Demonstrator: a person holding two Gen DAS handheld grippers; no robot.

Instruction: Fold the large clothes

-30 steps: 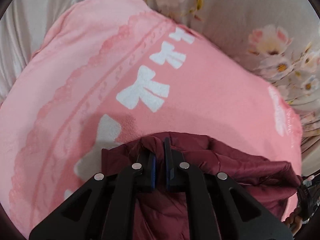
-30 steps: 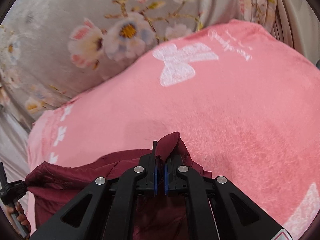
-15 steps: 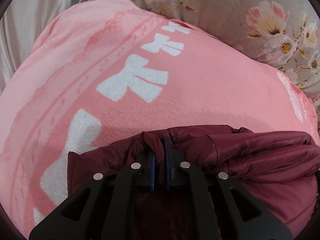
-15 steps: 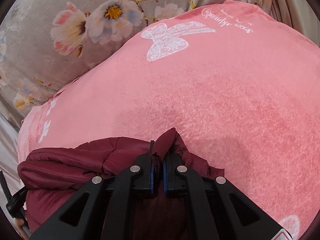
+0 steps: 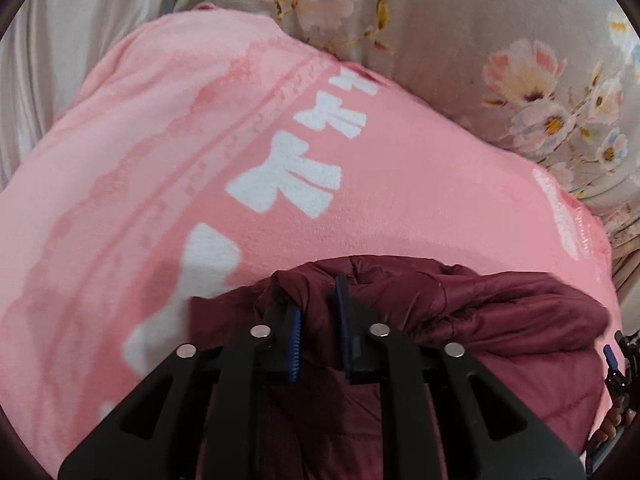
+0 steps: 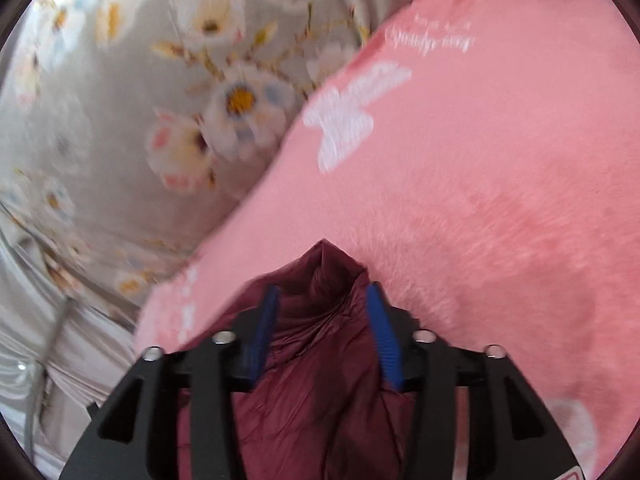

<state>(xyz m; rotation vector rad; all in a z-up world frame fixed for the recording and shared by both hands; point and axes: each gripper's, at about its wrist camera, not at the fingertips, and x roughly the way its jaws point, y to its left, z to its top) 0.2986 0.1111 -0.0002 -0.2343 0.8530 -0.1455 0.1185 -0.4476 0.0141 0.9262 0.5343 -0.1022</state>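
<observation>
Opening, both grippers (left, right) tilt down over maroon jacket.

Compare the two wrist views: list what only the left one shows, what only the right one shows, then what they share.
Only the left wrist view: a row of white bow prints on the blanket, and the other gripper at the frame's right edge.

Only the right wrist view: a white butterfly print with script lettering.

Both: the maroon quilted jacket between opening blue-padded fingers, lying on the pink fleece blanket over grey floral bedding.

Black hand-held gripper, blue ribbed pads, silver screw heads
</observation>
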